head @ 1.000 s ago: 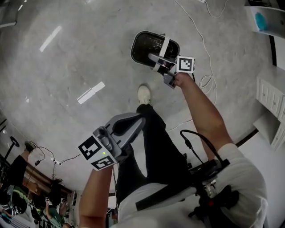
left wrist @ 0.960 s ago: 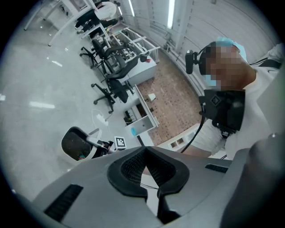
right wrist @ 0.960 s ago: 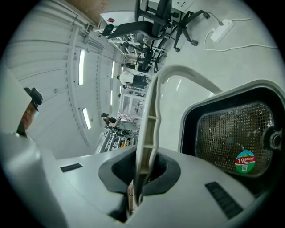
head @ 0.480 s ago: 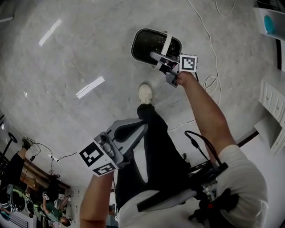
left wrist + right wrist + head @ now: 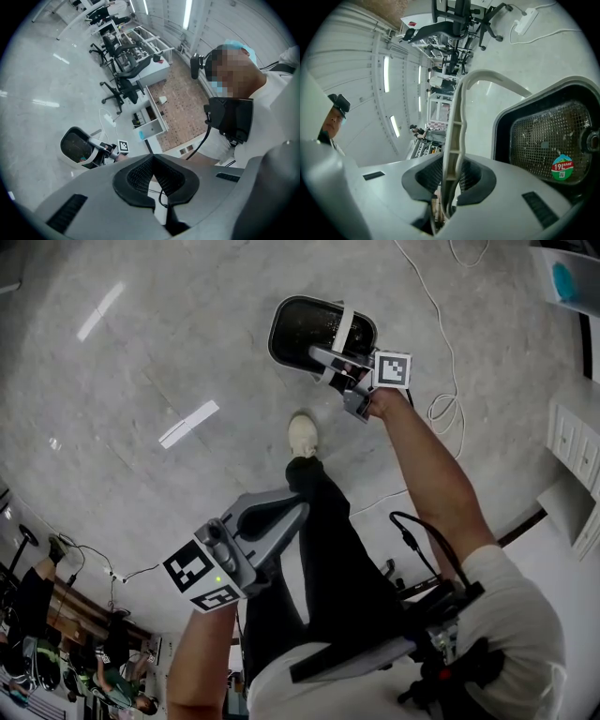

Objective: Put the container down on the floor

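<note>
The container (image 5: 298, 326) is a grey bin with a black mesh inner basket and a white bail handle (image 5: 344, 329). In the head view it sits at the top centre, over the grey floor; whether it touches the floor I cannot tell. My right gripper (image 5: 330, 367) is shut on the handle (image 5: 454, 117), which runs upright between the pads; the bin's mouth (image 5: 543, 136) lies to the right of my right gripper (image 5: 451, 176). My left gripper (image 5: 281, 507) is shut and holds nothing, low beside the person's leg. In the left gripper view my left gripper (image 5: 153, 171) points towards the container (image 5: 75, 145).
The person's white shoe (image 5: 302, 435) stands just short of the bin. A white cable (image 5: 436, 324) loops over the floor to its right. White cabinets (image 5: 572, 442) line the right edge. Office chairs and desks (image 5: 124, 79) stand further off.
The container and my right gripper have shifted a little up and to the left in the head view. The left gripper has hardly moved.
</note>
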